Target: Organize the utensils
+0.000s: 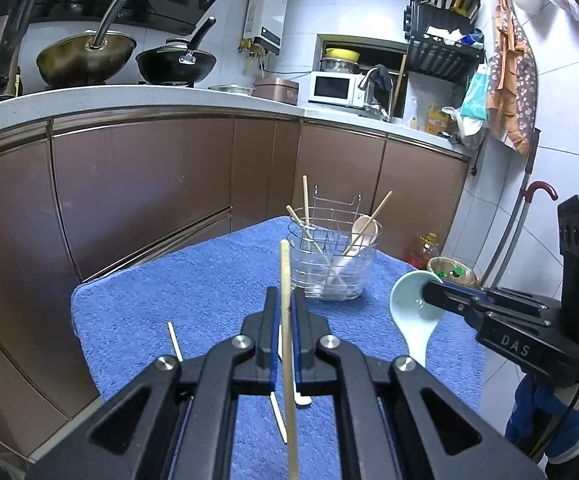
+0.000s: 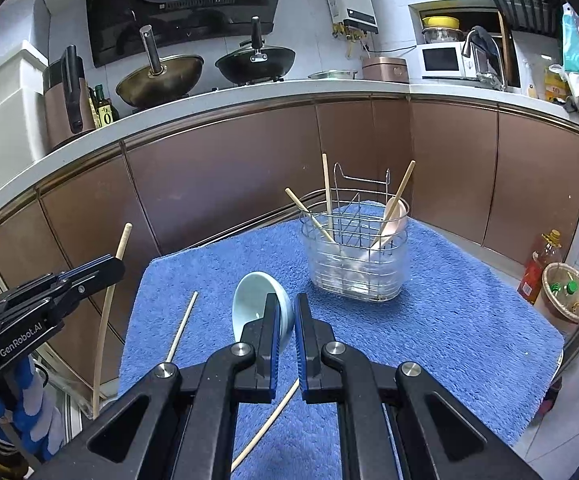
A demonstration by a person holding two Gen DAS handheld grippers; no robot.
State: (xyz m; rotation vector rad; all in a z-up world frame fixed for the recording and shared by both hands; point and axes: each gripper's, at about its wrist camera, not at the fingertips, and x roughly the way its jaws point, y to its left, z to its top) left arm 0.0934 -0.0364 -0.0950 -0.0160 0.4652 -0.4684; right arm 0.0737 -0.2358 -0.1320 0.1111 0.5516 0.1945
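Note:
My left gripper [image 1: 285,300] is shut on a wooden chopstick [image 1: 286,320] and holds it upright above the blue towel [image 1: 169,300]; it also shows in the right wrist view [image 2: 107,312]. My right gripper [image 2: 287,304] is shut on the rim of a light blue ceramic spoon [image 2: 255,300], lifted above the towel; the spoon also shows in the left wrist view [image 1: 413,312]. A wire utensil holder [image 2: 355,256] stands at the towel's far side with three chopsticks and a pale spoon [image 2: 395,216] in it.
Two loose chopsticks [image 2: 181,328] lie on the towel [image 2: 469,312] near me. Brown cabinets [image 2: 229,172] stand behind the table. A basket [image 2: 567,292] and an oil bottle [image 2: 539,264] sit on the floor at right.

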